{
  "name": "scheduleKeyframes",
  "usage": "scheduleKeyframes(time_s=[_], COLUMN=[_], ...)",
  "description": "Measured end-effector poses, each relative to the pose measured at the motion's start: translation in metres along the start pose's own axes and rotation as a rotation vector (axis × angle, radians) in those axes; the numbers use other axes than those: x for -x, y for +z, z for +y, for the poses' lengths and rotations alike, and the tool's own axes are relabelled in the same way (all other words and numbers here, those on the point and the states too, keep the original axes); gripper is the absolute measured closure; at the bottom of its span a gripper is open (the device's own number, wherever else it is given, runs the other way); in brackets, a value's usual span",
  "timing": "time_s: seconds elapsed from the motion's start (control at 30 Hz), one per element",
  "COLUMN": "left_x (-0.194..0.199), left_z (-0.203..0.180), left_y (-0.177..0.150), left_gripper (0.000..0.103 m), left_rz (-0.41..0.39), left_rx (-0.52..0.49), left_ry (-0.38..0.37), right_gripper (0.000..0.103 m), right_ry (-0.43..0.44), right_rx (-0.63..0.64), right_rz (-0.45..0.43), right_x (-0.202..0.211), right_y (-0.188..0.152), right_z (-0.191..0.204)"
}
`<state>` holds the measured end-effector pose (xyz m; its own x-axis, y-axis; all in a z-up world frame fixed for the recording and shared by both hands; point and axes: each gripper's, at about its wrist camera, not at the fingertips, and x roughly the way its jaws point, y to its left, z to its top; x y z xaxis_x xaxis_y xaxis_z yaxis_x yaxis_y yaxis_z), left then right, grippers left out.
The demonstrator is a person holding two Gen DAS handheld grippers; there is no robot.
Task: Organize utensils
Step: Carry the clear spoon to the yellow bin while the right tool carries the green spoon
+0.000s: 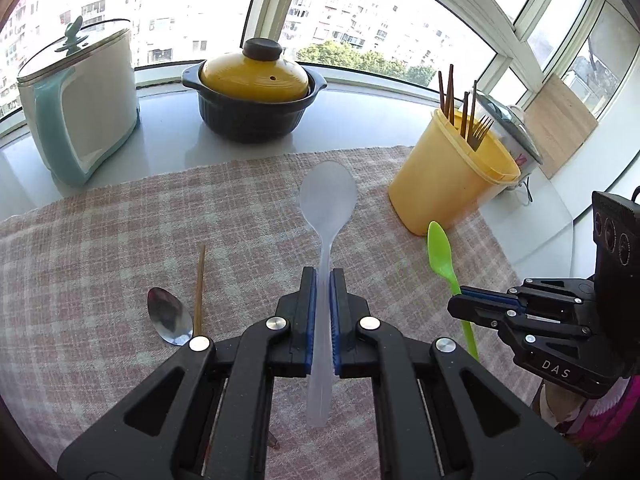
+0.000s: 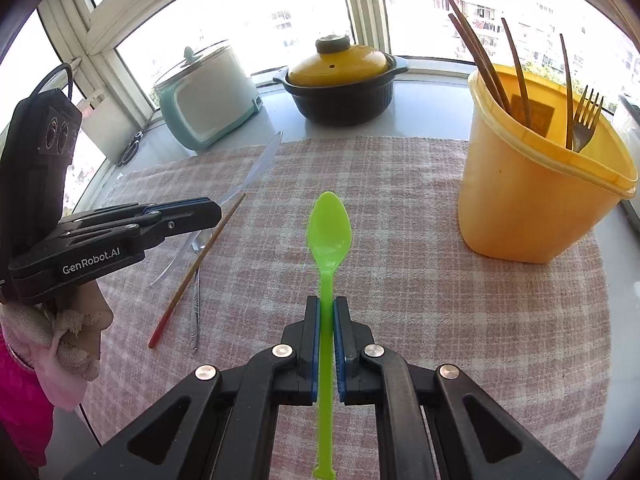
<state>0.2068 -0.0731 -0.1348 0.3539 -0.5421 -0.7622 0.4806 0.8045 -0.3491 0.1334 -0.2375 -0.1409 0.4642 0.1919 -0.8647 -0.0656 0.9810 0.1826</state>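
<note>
Above the checked cloth (image 1: 120, 240), the left gripper (image 1: 323, 280) pinches a clear spoon (image 1: 328, 196) and the right gripper (image 2: 327, 308) a green spoon (image 2: 329, 232), seemingly lifted clear, next calling for carrying both to the yellow tub (image 2: 532, 208)

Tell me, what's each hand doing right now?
Left tool shut on clear spoon. Right tool shut on green spoon. Yellow holder ahead, nothing in between. Metal spoon, chopstick remain on cloth.

Steel spoon (image 1: 170, 316) handle hidden behind left gripper (image 1: 323, 276). Chopstick (image 1: 199, 290) lower end hidden likewise. Rice cooker (image 1: 516, 136) mostly covered by yellow cup (image 1: 448, 184). Utensil ends sunk inside cup.
</note>
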Motion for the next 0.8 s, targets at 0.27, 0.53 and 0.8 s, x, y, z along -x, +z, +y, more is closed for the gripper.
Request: scheduleKeyframes(time_s=[0.27, 0.53, 0.8], left_x=[0.025, 0.028, 0.017], left_z=[-0.032, -0.071, -0.108], left_y=[0.014, 0.030, 0.050], left_gripper=[0.099, 0.099, 0.099], left_rz=[-0.096, -0.168, -0.220], left_rx=[0.005, 0.023, 0.037], left_ry=[-0.027, -0.059, -0.075], right_gripper=[0.099, 0.099, 0.099], right_ry=[-0.007, -0.012, -0.014], right_rx=[0.003, 0.000, -0.003], right_rz=[-0.110, -0.190, -0.247], right_x=[0.046, 0.084, 0.109], right_y=[0.008, 0.021, 0.040], right_z=[-0.022, -0.058, -0.095])
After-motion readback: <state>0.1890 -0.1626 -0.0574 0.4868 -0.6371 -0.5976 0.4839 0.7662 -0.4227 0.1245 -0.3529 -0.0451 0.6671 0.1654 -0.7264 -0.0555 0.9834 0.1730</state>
